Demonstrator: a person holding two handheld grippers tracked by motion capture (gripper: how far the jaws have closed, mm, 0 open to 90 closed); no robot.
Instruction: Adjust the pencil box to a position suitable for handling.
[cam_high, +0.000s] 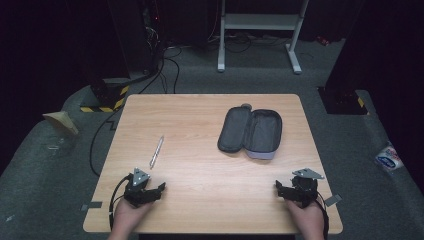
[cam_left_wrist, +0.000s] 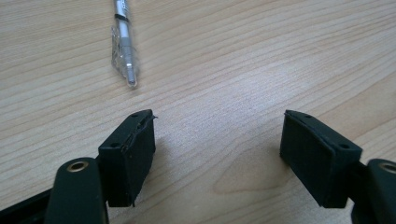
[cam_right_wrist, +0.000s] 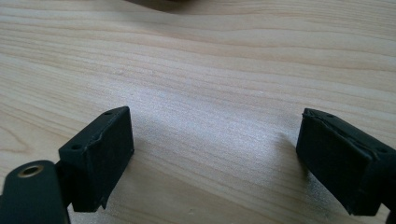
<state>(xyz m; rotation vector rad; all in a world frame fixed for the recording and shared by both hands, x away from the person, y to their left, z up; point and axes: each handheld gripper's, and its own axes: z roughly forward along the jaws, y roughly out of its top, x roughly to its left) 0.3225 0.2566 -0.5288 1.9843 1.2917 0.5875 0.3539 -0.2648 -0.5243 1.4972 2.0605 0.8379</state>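
Both my grippers sit at the counter's (cam_high: 200, 175) near edge, left gripper (cam_high: 150, 192) and right gripper (cam_high: 290, 190), fingers spread wide with nothing in them. Pen (cam_high: 156, 151) lies just ahead of my left one, and the open pencil case (cam_high: 250, 132) is toward the far right corner.

High view above the table (cam_high: 200, 125); 2 gripper views close over its wood.

Wooden table (cam_high: 200, 200) with a pen (cam_high: 157, 151) and an open pencil case (cam_high: 250, 132)

The pen lies left of centre, angled slightly; the dark grey case lies unzipped, spread flat right of centre, well apart from the pen; behind the table stand a white metal frame (cam_high: 260, 30) and trailing black cables (cam_high: 165, 70) on grey floor.
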